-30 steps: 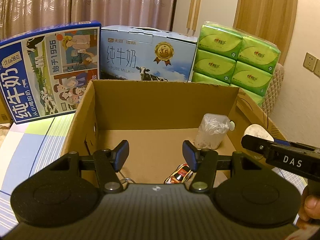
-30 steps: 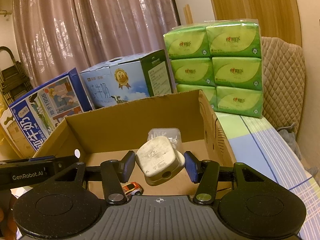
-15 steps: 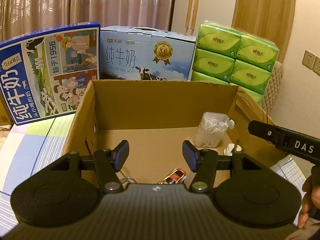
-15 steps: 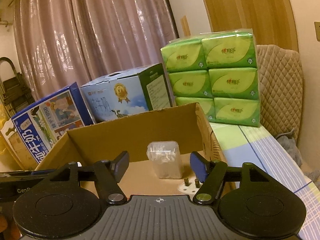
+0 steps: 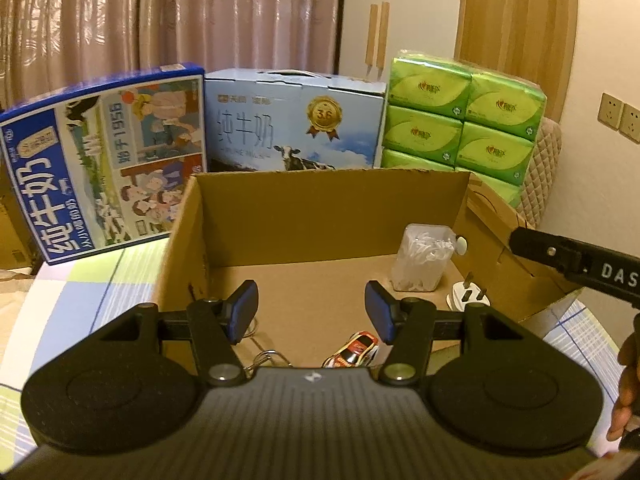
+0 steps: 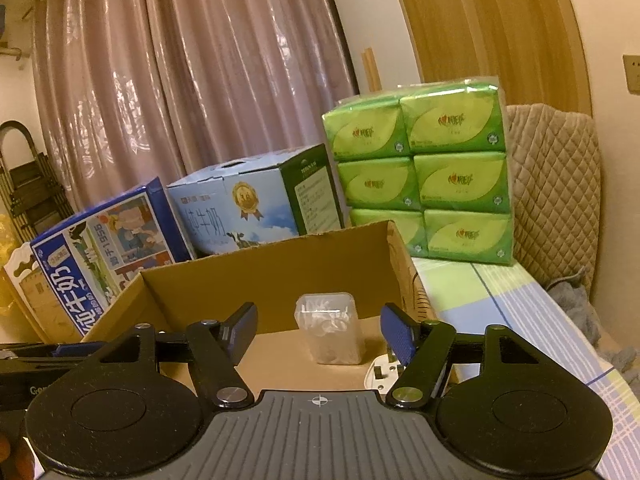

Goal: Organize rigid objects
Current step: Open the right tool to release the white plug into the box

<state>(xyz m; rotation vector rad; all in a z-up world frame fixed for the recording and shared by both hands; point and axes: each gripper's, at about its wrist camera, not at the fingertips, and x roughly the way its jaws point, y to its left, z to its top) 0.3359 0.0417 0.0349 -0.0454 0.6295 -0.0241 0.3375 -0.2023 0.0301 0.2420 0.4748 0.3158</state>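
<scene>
Both my hand-held grippers are spread and empty over the cardboard box [image 5: 192,240], left [image 5: 312,312], right [image 6: 320,328]; white plug [image 5: 467,297] lies on the box floor beside the clear container [image 5: 422,258], toy car [image 5: 354,354] nearer me

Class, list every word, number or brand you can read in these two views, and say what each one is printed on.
"纯牛奶" and "1956": dark blue milk carton, standing on its side.
"纯牛奶", with "3.6" on a gold medal: light blue milk box.
"DAS": right gripper, side of its body.
"Ge...": left gripper, rest cut off.
Green tissue packs: red logo too small to read.
Light blue box's green side panel: print too small.
</scene>
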